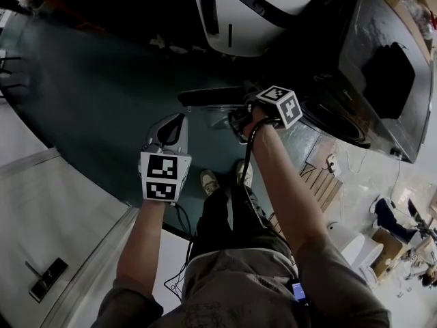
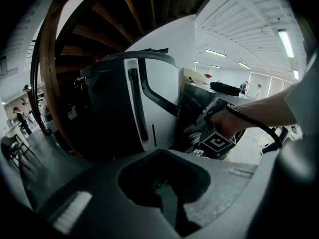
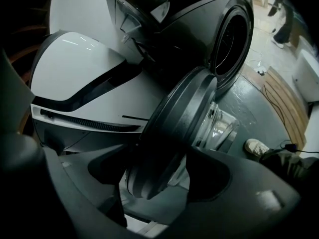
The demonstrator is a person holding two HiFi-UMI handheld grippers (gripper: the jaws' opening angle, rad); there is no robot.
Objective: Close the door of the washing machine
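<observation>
Working at the washing machine (image 1: 382, 67), we had the right gripper (image 1: 237, 123) at its round door (image 3: 174, 123). The jaws stood spread close to their widest. The door's dark rim passed between them, and no pad could be seen pressing on it. The door stood swung open and tilted, with its glass bowl (image 3: 219, 126) on the gripper's right side. Beyond the door, up and to the right of the jaws, lay the drum opening (image 3: 232, 44). To the left of the jaws stood a white housing with black trim (image 3: 75, 73). The left gripper (image 1: 179, 123) hung in the air to the left of the right one, clear of the door. Its jaws were together with nothing between them.
</observation>
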